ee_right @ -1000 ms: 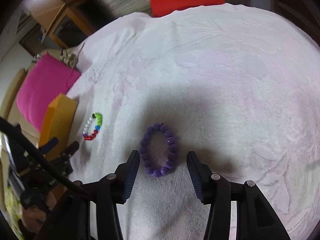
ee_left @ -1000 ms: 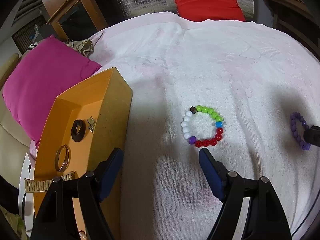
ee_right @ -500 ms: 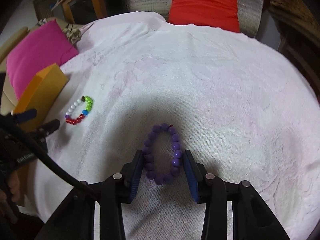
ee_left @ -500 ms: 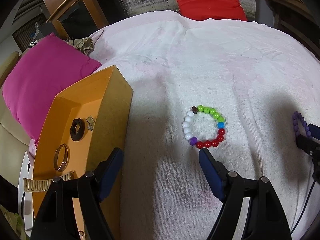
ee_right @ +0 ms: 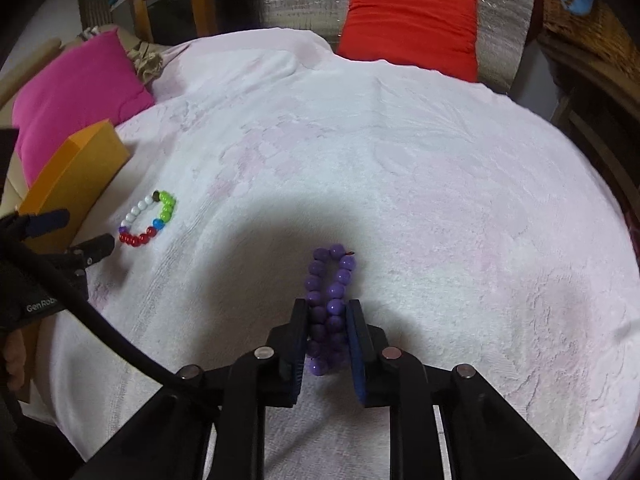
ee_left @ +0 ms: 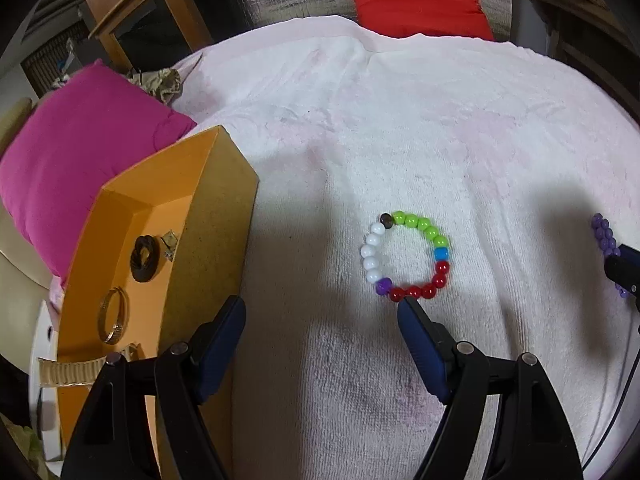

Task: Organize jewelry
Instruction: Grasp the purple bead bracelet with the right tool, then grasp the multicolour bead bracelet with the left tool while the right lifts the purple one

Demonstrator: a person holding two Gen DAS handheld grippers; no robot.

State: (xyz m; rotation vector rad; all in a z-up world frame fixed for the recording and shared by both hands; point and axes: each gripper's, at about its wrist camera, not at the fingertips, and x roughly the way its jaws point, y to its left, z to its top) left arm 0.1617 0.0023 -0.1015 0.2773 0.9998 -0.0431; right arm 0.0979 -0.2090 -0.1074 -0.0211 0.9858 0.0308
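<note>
Two tools: right tool (ee_right: 327,332) pinches purple bracelet (ee_right: 330,280), left tool (ee_left: 322,320) spread wide, glove (ee_right: 24,296) reads "GenRob".

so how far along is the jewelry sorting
Partly done. The orange box already holds a gold bangle, a dark ring and a watch strap. In hand: the right gripper has its jaws pinched on the purple bracelet. Left: the multicolor bracelet lies on the towel, with the left gripper open by it.

Right gripper (ee_right: 327,330) newly around purple bracelet (ee_right: 330,280)
</note>
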